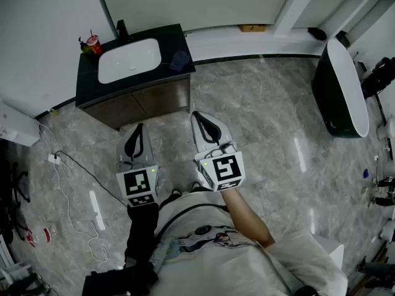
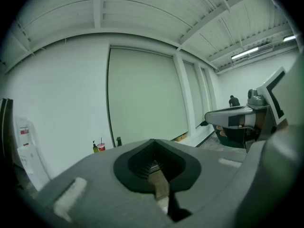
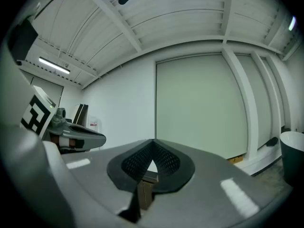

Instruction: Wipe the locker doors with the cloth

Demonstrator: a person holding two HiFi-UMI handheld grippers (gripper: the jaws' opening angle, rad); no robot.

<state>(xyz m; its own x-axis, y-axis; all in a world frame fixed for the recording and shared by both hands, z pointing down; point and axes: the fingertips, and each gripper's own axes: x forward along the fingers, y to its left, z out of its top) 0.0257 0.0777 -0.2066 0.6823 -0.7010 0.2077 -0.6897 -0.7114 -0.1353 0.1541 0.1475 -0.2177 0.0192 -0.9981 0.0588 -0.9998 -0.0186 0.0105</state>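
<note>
Left gripper [image 1: 137,130] has its jaws pressed together, and nothing is in them. Right gripper [image 1: 200,118] is just beside it, on the right. Its jaws are closed tight too, and it holds nothing. Both point forward, away from the person, side by side over the gray floor [image 1: 265,134].

A bit farther off and to the left stands a dark sink cabinet [image 1: 86,82] with a white basin [image 1: 129,59] on top. Two brown doors [image 1: 151,100] are on its front. I think these are the doors to wipe. On the cabinet top, to the right of the basin, lies a small blue crumpled thing [image 1: 179,59]. It looks like the cloth, but it is too small to be sure. A red cup [image 1: 93,44] stands at the far left corner.

No wiping has started yet. This looks like the very first step: go get the cloth. For that, the person needs to step closer to the cabinet. Then one gripper must open its jaws, reach over the top, and close on the blue thing. The right gripper is on the side nearer to it. After that, the cloth has to come down to the brown doors.
</note>
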